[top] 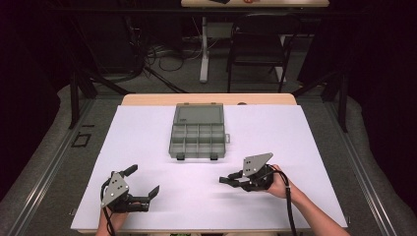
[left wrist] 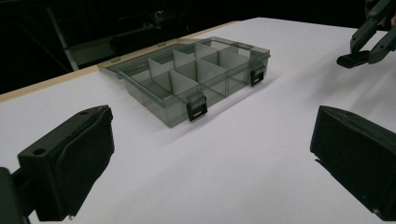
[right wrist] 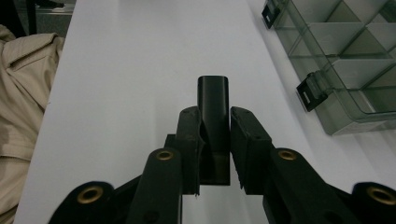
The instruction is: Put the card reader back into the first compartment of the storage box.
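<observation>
Open compartment box sits between wide-jawed left gripper and right gripper.

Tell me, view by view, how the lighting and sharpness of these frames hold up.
High view: the white table sheet is evenly lit, the surroundings dark. Left gripper view: the organizer box is sharp, with a soft shadow beside it. Right gripper view: the black block in the right gripper is sharp, though dark.

One compartment box — one small black block — two hand-held grippers.
</observation>
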Motion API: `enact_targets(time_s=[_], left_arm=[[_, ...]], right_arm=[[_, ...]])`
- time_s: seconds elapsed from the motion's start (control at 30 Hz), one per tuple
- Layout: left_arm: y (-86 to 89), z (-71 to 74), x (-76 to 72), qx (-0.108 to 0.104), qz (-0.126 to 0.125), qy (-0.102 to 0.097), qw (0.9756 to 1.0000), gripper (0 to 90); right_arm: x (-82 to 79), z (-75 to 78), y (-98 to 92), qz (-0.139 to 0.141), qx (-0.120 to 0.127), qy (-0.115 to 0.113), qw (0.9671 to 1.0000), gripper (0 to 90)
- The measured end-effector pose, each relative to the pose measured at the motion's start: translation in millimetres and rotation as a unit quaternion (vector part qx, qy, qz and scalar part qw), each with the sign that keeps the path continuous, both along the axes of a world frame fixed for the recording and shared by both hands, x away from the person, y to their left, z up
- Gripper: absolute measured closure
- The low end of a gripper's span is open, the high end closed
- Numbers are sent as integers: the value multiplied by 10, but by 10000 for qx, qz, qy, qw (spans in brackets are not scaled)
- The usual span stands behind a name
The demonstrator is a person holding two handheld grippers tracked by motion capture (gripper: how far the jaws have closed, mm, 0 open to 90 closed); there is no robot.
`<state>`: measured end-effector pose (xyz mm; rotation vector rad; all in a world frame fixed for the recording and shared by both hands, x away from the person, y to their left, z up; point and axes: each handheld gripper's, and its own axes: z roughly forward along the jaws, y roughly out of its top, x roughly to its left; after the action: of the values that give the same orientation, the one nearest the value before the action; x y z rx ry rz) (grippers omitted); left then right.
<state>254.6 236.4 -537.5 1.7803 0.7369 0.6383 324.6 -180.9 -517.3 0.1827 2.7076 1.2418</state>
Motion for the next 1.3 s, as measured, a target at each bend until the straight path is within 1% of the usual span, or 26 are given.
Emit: enact_targets(time_s=[0.47, 0.73, 0.8, 1.0, 1.17, 1.3], left_arm=[[1, -2, 2, -1, 26, -9, 10000, 0], [0, -6, 5, -16, 43, 11, 10000, 0], [-1, -4, 7, 15, 30, 1, 10000, 0], [1, -7, 7, -16, 62, 9, 10000, 0], [-2, -7, 11, 11, 55, 7, 10000, 0], [-1, -11, 13, -11, 72, 14, 10000, 0]], right_arm=[[24, 88, -28, -229, 115, -68, 9996, 740], [48, 128, -35, -431, 180, -73, 9989, 740], [54, 144, -37, -483, 195, -78, 9986, 741], [61, 197, -37, -583, 226, -102, 9980, 740], [104, 250, -18, -679, 280, -129, 9972, 740], [149, 275, 20, -717, 276, -152, 9969, 740]])
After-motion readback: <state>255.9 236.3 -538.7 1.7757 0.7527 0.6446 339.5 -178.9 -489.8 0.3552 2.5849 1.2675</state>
